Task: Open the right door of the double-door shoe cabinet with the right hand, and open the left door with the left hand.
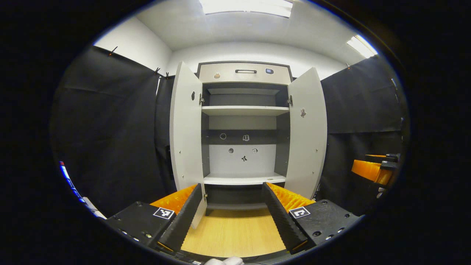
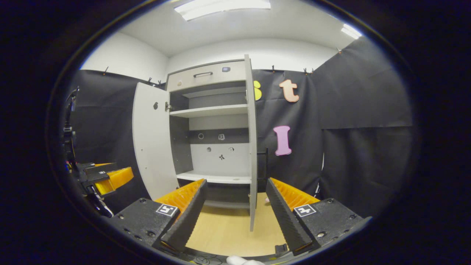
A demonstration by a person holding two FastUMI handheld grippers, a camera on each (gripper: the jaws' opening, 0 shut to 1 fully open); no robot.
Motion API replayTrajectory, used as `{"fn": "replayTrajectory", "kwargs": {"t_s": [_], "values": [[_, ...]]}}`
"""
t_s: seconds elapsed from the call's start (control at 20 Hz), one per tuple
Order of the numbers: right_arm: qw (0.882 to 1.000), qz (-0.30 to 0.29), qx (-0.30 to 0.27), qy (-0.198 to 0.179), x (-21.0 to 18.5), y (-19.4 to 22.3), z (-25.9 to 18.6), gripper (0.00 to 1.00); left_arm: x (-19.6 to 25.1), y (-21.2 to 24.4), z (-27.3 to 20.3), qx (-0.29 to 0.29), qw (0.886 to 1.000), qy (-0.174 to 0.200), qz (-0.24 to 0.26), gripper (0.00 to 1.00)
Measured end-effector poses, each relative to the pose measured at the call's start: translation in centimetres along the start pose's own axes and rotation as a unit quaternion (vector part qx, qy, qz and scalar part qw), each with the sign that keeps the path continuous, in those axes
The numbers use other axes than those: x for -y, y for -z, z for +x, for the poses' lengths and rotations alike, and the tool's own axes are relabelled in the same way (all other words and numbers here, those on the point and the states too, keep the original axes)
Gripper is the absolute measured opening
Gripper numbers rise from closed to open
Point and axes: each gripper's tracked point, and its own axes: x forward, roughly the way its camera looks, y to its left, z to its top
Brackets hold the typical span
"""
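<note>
Both grippers hang back from the shoe cabinet (image 1: 244,132) with nothing between their fingers. Seen in its own view, the left gripper (image 1: 233,213) has its fingers spread wide, framing the wooden floor (image 1: 235,232) at 6 o'clock. The right gripper (image 2: 235,211) is spread the same way in the right gripper view, its gap lined up with the edge of the right door (image 2: 251,143).

The cabinet stands at 12 o'clock in the left gripper view, against the black cloth wall (image 1: 110,129). Its left door (image 1: 186,129) is swung out at 10 o'clock and the right door (image 1: 307,132) at 2 o'clock, so both look fully open and the task seems about done.

The doors look like stiff, flat, smooth-faced board on hinges: light to swing but slippery on the face. The long free edge of a door is probably the best place to pinch it.

Inside, the upper shelf (image 1: 244,110) and the lower shelf (image 1: 243,179) are bare of shoes. A few small stickers (image 1: 245,138) dot the back panel (image 1: 243,158). Above is a closed drawer (image 1: 244,73) with a dark handle (image 1: 245,71); what it holds cannot be seen.
</note>
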Motion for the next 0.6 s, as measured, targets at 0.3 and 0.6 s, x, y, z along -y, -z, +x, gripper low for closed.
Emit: {"fn": "replayTrajectory", "kwargs": {"t_s": [0.3,0.6], "values": [[1.000,-0.002,0.004,0.006,-0.2,-0.2,-0.5,0.99,-1.1,-0.7,-1.2,0.010,1.000,-0.017,0.017,0.98],[1.000,-0.008,0.007,0.010,-0.7,-0.3,-0.9,0.99,-2.0,-0.9,-1.6,0.014,0.999,-0.024,0.016,0.97]]}}
